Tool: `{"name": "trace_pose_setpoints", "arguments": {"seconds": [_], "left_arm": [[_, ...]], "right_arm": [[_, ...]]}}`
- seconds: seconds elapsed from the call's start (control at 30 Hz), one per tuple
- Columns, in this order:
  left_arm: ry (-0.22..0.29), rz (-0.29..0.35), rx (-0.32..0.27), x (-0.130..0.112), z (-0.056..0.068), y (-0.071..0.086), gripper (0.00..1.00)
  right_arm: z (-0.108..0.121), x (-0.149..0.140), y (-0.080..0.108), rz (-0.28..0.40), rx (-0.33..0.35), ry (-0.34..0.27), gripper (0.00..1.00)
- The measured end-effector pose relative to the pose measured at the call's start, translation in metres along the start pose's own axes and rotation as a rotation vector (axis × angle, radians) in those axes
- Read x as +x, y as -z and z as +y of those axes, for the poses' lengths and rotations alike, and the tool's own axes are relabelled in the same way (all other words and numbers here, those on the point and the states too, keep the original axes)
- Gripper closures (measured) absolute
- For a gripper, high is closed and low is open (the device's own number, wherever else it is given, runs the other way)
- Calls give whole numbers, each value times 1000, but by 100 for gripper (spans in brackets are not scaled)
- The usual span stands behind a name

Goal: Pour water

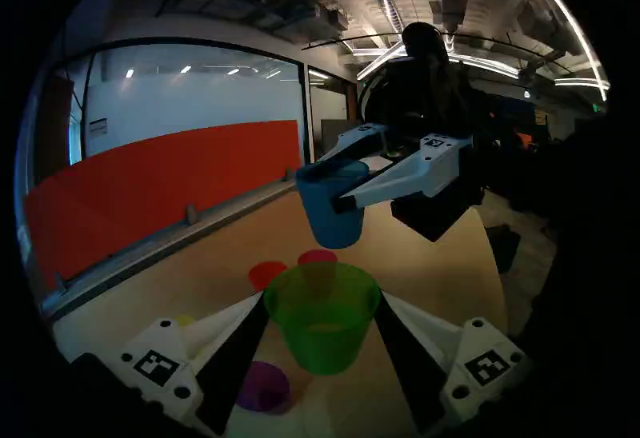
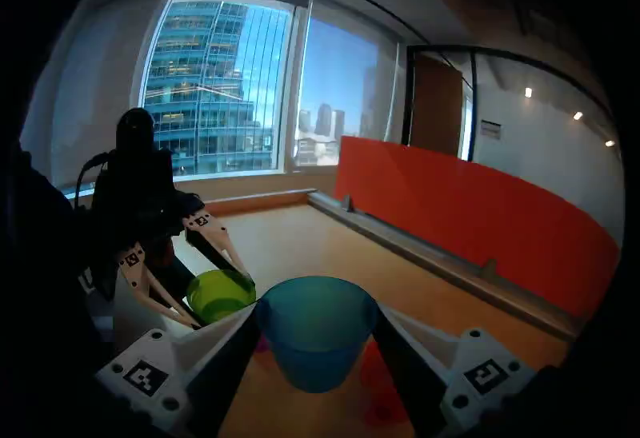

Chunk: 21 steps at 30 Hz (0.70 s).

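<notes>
Grasping green cup [image 1: 322,338] in left claw [image 1: 320,310], blue cup [image 2: 316,346] in right claw [image 2: 316,318], both aloft over the counter [image 1: 448,278], blue higher, apart. Bring blue rim just above green mouth, tip slowly, hold green upright and steady to avoid spilling.

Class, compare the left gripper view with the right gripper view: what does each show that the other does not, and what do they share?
Left gripper view: a purple cup on the table, and ceiling strip lights. Right gripper view: windows onto tall buildings. Shared: the left gripper holding the green cup, the right gripper holding the blue cup, and the orange wall panel.
</notes>
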<state>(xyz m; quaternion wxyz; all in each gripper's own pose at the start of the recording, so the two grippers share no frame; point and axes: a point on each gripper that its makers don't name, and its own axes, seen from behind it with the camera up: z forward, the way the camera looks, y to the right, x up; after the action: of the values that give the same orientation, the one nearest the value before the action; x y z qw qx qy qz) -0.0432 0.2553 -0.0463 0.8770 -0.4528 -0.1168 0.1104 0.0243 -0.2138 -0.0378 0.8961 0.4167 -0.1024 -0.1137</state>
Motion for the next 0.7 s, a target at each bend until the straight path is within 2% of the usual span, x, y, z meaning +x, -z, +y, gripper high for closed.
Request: {"name": "trace_pose_setpoints", "arguments": {"seconds": [0.37, 0.7], "left_arm": [[-2, -86, -32, -24, 7, -15, 12], [-4, -165, -58, -48, 8, -28, 11]], "right_arm": [[3, -35, 0, -60, 28, -28, 6], [3, -75, -4, -133, 61, -48, 6]]}}
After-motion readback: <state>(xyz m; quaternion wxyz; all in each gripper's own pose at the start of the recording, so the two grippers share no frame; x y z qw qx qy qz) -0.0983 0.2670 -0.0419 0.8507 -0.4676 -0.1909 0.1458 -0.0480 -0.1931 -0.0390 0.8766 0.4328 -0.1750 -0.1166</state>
